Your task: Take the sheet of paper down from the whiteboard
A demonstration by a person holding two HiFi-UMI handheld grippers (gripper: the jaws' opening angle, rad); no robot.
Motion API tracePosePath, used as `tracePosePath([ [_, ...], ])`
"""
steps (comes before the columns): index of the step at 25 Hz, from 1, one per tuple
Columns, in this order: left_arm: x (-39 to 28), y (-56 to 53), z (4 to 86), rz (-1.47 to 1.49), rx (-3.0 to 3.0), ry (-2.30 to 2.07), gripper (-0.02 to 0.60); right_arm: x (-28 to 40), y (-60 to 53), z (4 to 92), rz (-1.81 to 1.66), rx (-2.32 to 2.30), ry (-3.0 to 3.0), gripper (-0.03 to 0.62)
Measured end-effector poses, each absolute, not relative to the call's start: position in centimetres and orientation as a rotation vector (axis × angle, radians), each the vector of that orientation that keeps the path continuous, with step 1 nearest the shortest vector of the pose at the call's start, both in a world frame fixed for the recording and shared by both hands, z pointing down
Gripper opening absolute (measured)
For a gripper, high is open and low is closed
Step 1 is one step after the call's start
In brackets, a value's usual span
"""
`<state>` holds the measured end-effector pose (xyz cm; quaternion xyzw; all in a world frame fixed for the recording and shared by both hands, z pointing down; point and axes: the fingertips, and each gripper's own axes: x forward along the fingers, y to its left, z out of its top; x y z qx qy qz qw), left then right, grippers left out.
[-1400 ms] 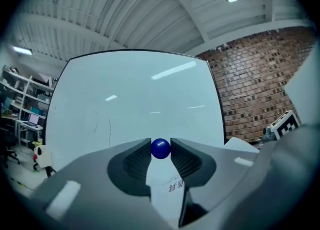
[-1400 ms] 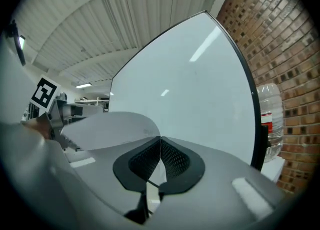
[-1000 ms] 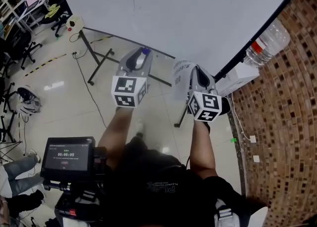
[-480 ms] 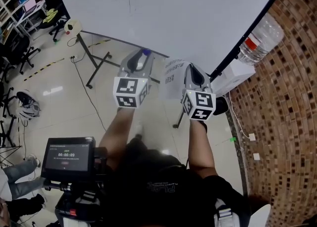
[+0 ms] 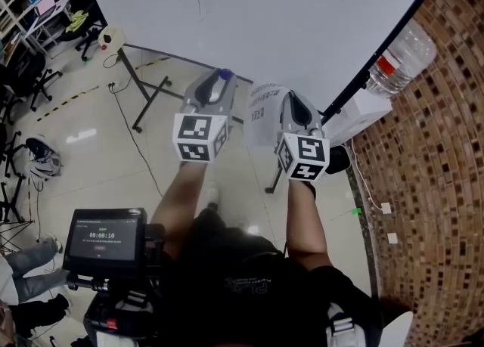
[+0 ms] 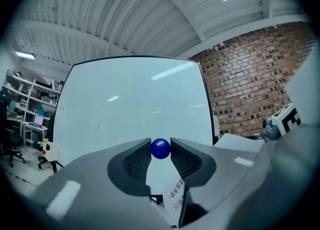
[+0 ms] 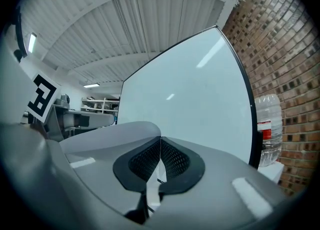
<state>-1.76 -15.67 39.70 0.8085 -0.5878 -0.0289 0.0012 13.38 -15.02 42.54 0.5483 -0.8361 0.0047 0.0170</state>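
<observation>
- And there's the sheet of paper [image 5: 259, 113], pinched along one edge by the right gripper [image 5: 290, 100] and hanging on that gripper's left side, held out in front of the whiteboard [image 5: 287, 20] rather than lying on its face.
- Printed lines run down the sheet. From the left gripper view its lower corner pokes in from below.
- Right gripper view now: the two fingers [image 7: 142, 161] are clenched tight, ribbed pads together, with the thin edge of the sheet caught in the seam between them.
- Over to the left gripper [image 5: 220, 79], close alongside at about the same height. Its fingers [image 6: 136, 161] are grasping a small blue ball [image 6: 160, 149] right at the tips, one pad pressed on each side of it.
- Both grippers point level at the board, the marker cubes facing up to the head camera and a bare forearm behind each one.
- Further out, past the board's right edge, a water bottle [image 5: 404, 54] stands on a white box [image 5: 364, 116] against the brick wall [image 5: 439, 179].
- Below it all, glossy floor [image 5: 98, 156], and at lower left a small lit screen [image 5: 103, 236] near the person's body.
</observation>
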Motion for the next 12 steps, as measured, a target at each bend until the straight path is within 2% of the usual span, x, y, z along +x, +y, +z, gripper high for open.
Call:
tracePosePath([
  [12, -1.60, -15.69, 39.15, -0.104, 2.549, -1.838, 0.123, 13.84, -15.18, 42.30, -0.003, 1.726, -2.575, 0.012],
])
